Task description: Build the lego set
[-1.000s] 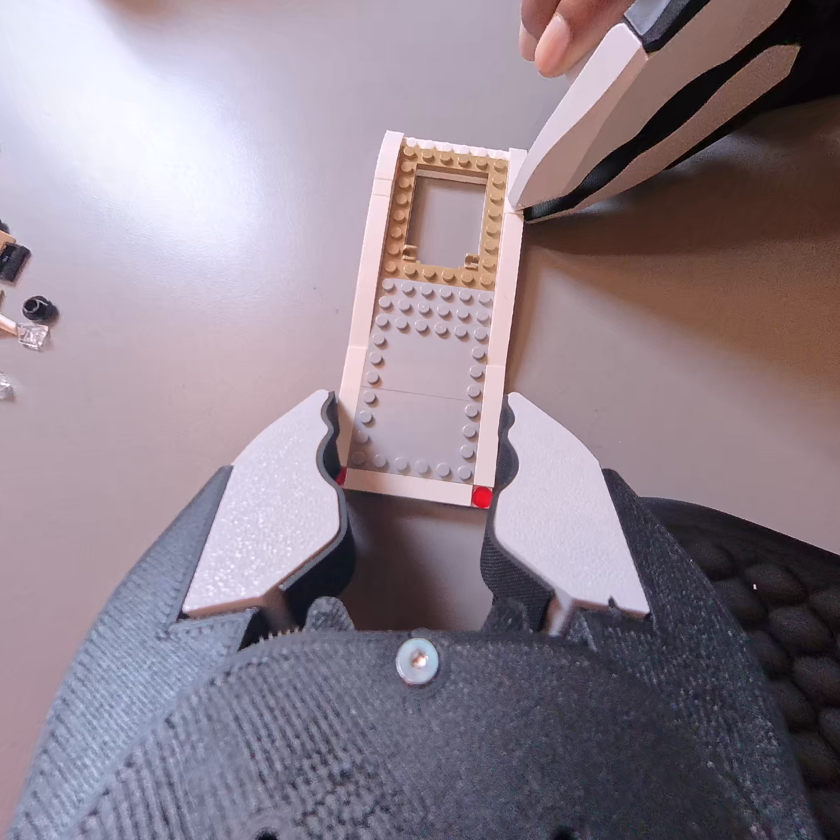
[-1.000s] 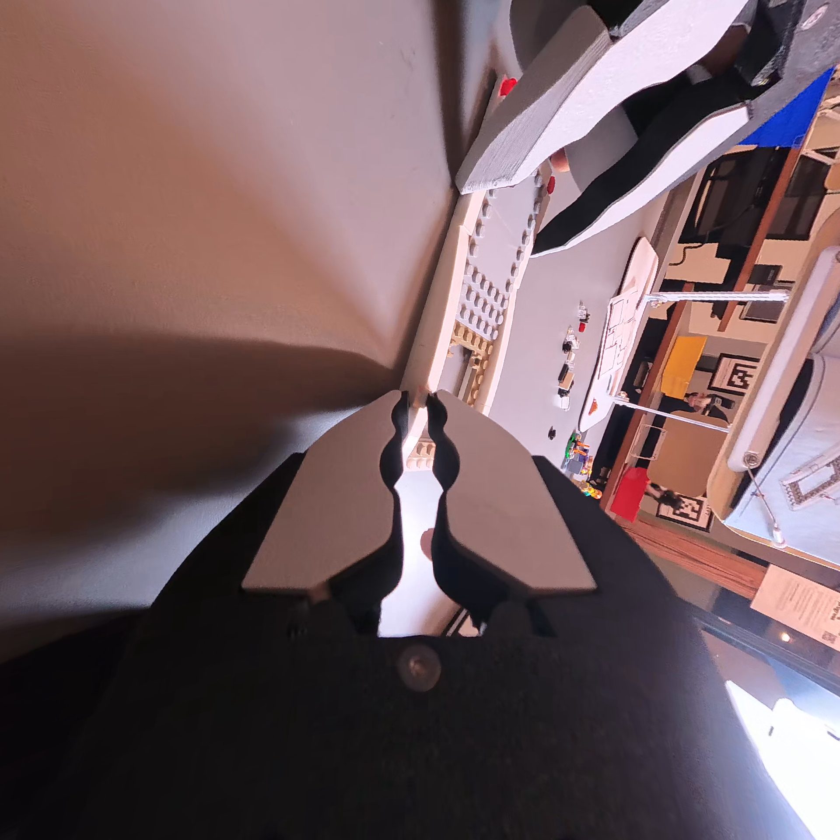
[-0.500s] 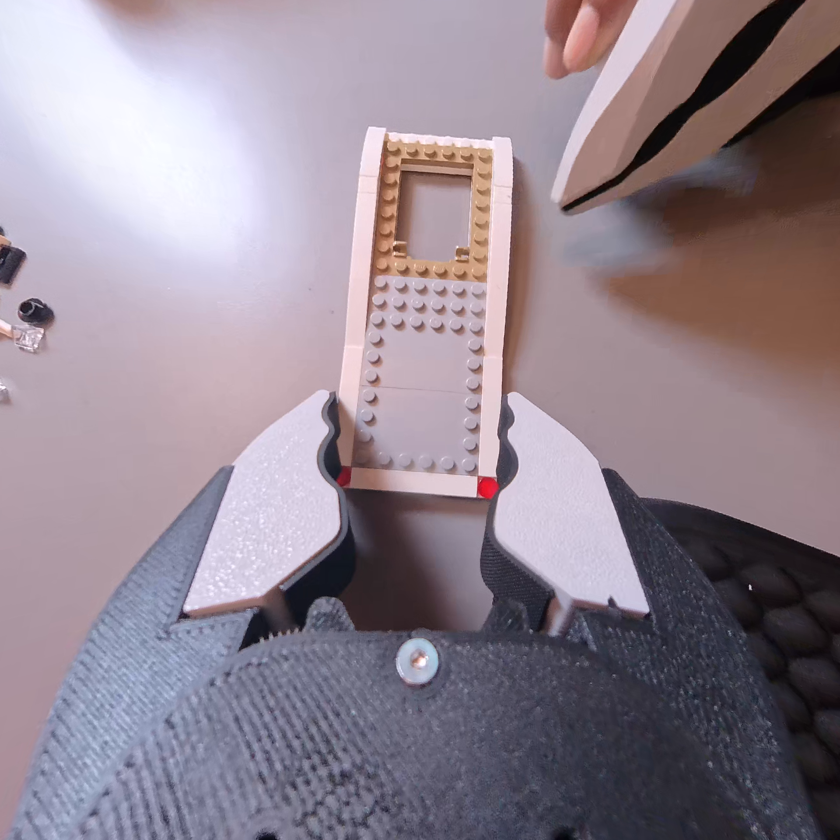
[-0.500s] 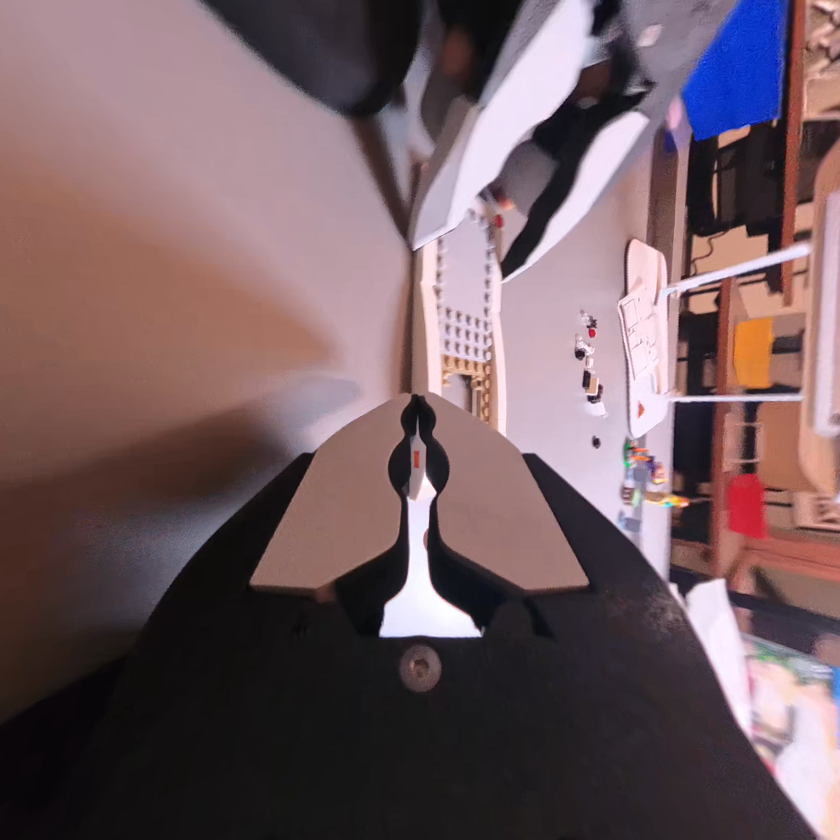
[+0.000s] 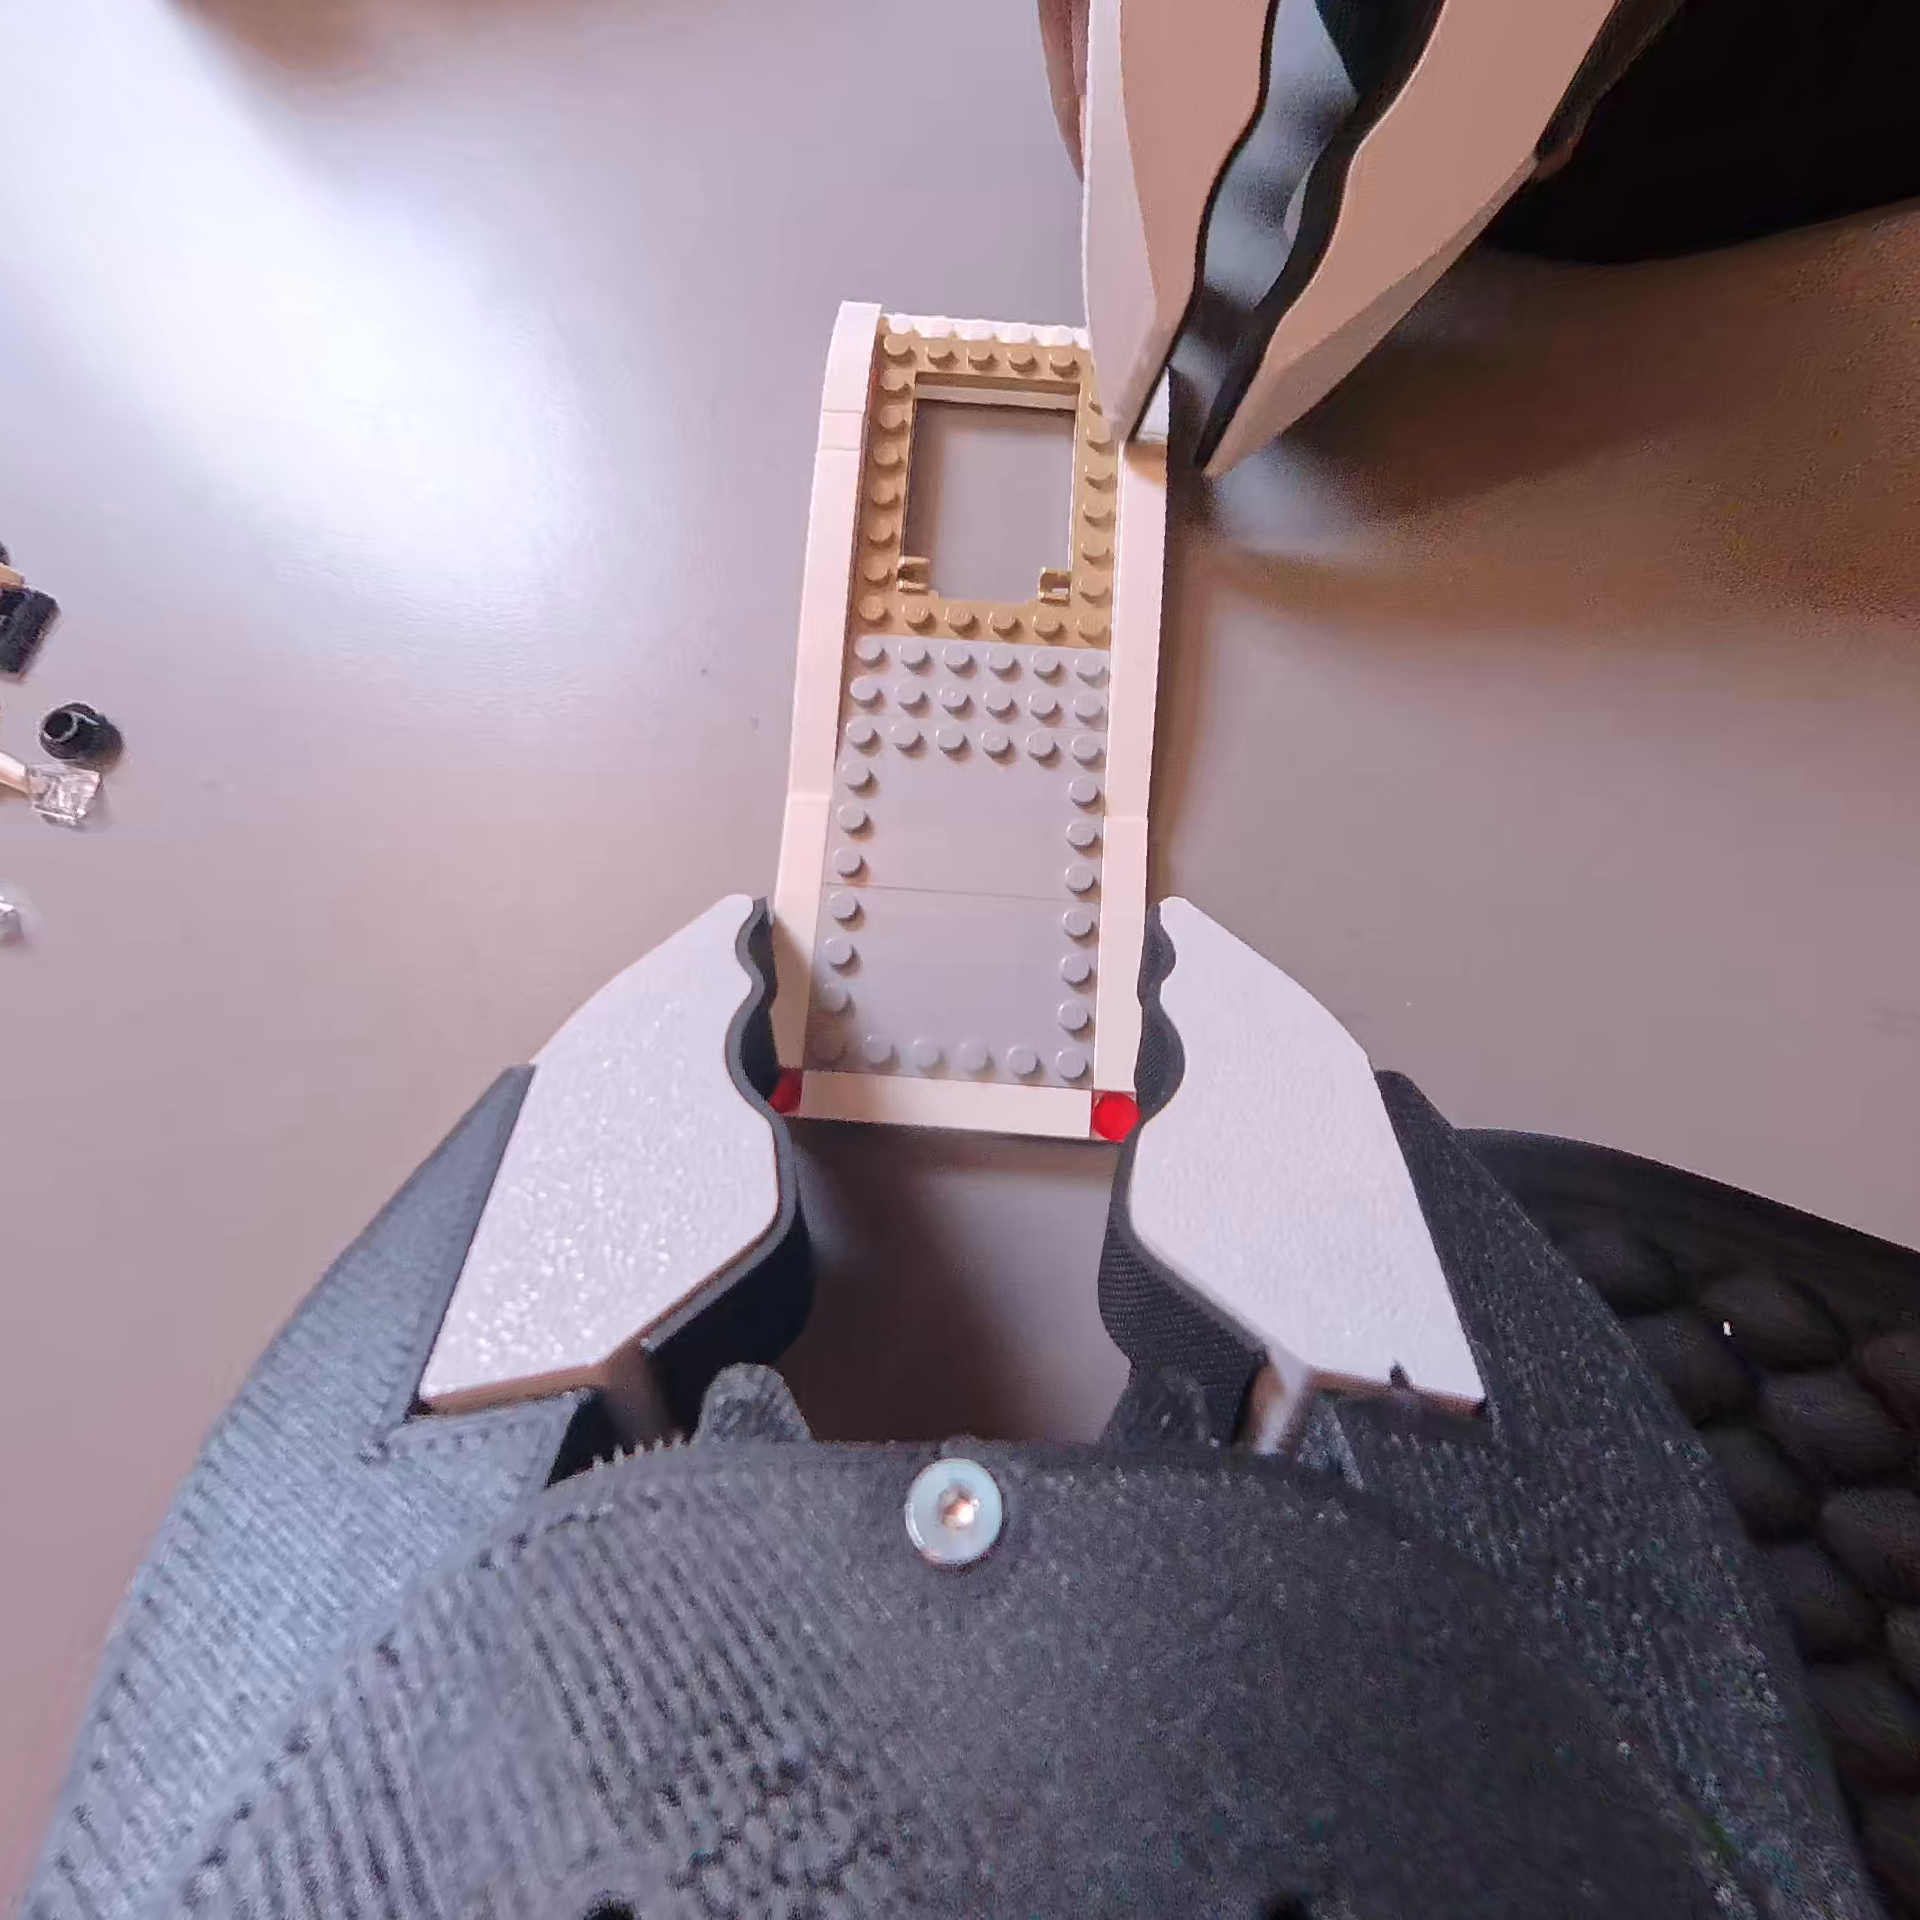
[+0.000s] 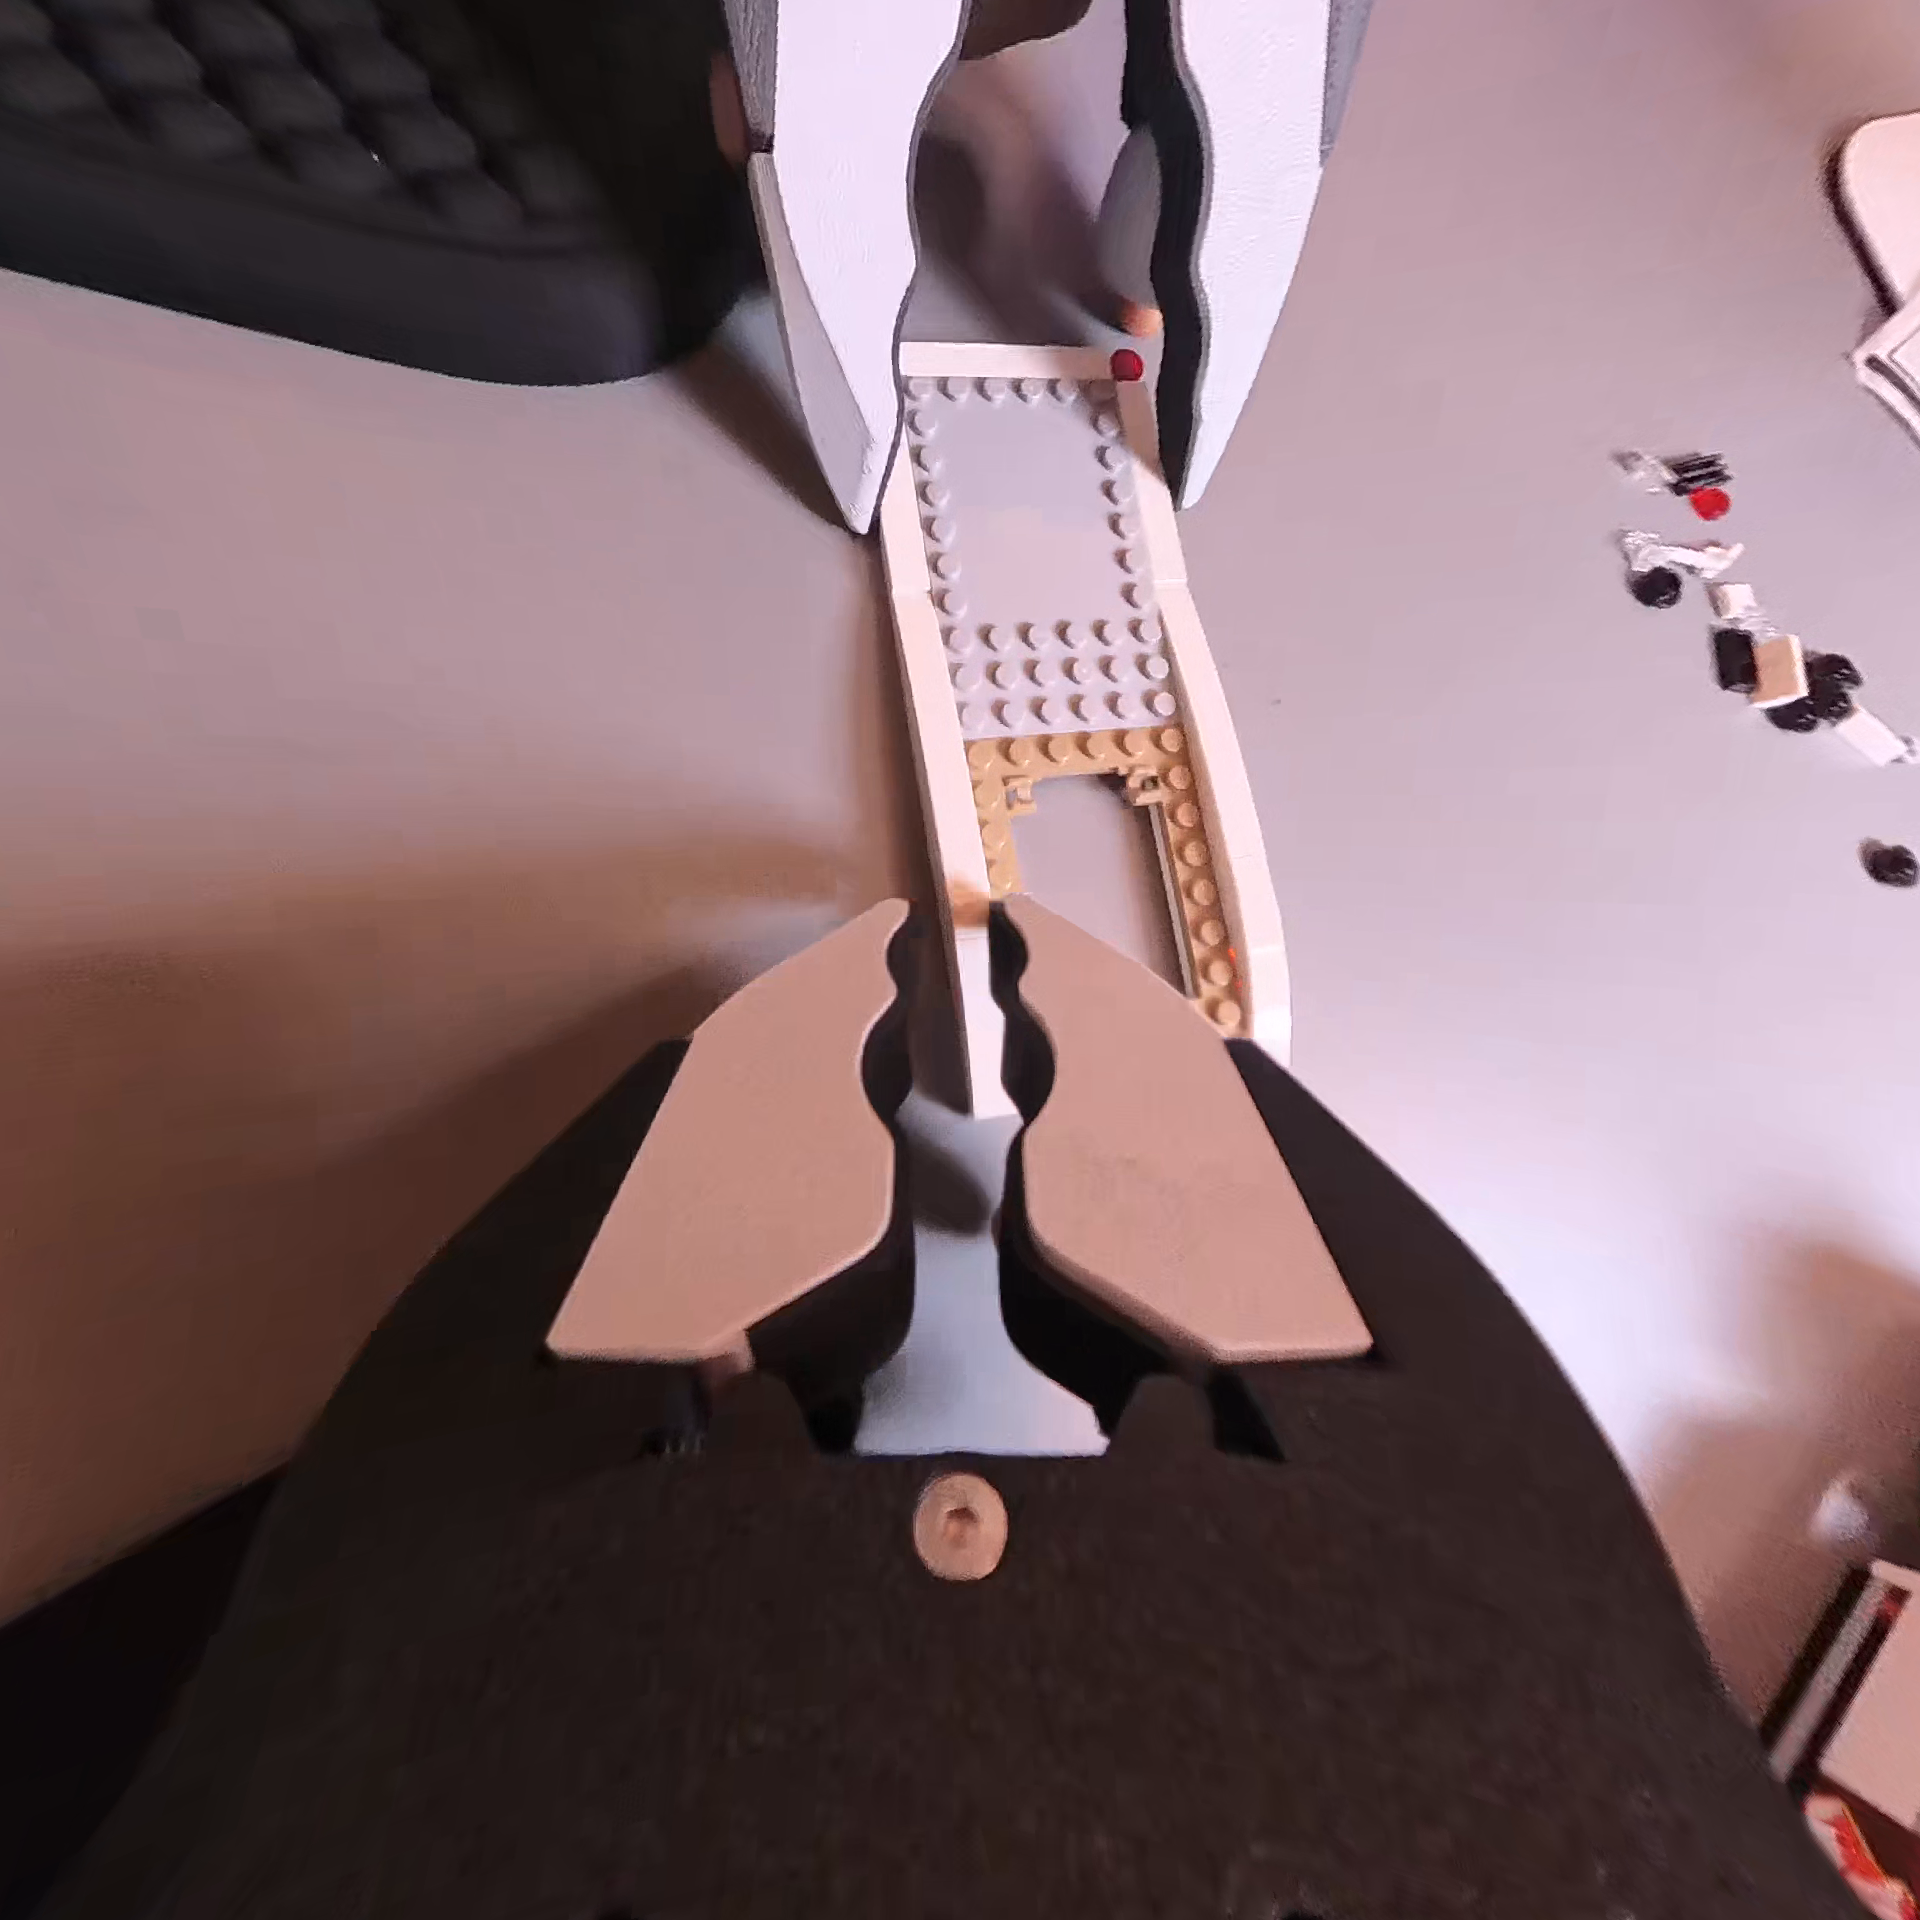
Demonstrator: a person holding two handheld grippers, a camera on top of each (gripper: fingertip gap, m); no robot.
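Note:
A long brick assembly [image 5: 966, 810] lies on the table: grey studded plates, a tan frame at the far end, white side walls and red corner studs. My left gripper [image 5: 961, 914] is shut on its near end, with both pads pressed against the white walls. It also shows in the right wrist view [image 6: 1029, 499]. My right gripper [image 6: 951, 920] is at the other end of the assembly [image 6: 1039, 540]. Its jaws stand slightly apart astride one white side wall [image 6: 961, 997] and do not clamp it. The right gripper also shows in the left wrist view [image 5: 1172, 447].
Small loose pieces, black, clear, white and red, lie on the table in the left wrist view [image 5: 73, 727] and in the right wrist view [image 6: 1766, 665]. A white sheet [image 6: 1881, 208] and a booklet [image 6: 1860, 1714] sit at the right edge. My hands' fingertips stand some 9 centimeters from each other.
My right gripper let go of the far white wall, pulled away with its jaws closing, turned, and came back with its jaws a little apart astride that wall. My left gripper kept its grip.

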